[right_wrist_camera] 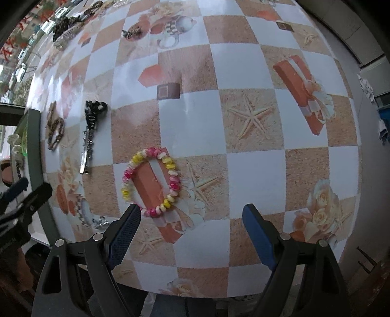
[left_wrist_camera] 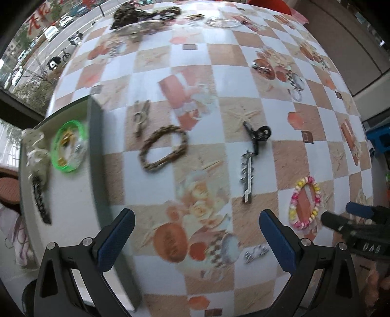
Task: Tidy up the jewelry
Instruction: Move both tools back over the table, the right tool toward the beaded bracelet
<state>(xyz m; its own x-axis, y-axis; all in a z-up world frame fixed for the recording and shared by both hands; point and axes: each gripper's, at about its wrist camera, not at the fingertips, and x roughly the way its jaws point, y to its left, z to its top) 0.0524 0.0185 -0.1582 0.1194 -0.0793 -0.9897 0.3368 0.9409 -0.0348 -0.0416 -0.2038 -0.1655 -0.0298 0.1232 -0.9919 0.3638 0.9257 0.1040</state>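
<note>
My left gripper [left_wrist_camera: 196, 219] points down, open and empty over the checkered tablecloth. Ahead of it lie a brown braided bracelet [left_wrist_camera: 164, 147], a beige clip [left_wrist_camera: 141, 117], a black claw clip [left_wrist_camera: 258, 135] and a long silver hair clip [left_wrist_camera: 247, 178]. A white tray [left_wrist_camera: 73, 207] at the left holds a green bangle [left_wrist_camera: 69, 146], a white piece [left_wrist_camera: 36, 151] and a black clip [left_wrist_camera: 41, 200]. My right gripper [right_wrist_camera: 192, 214] is open too. A pink and yellow bead bracelet [right_wrist_camera: 151, 181] lies just ahead of its left fingertip [right_wrist_camera: 131, 214], not between the pads.
A small silver piece [right_wrist_camera: 100, 222] lies near the table's front edge, between the two grippers. More jewelry is piled at the far side [left_wrist_camera: 136, 17], and a small clip [right_wrist_camera: 132, 31] lies mid-table. The tray's raised rim [right_wrist_camera: 34, 146] stands left of the loose items.
</note>
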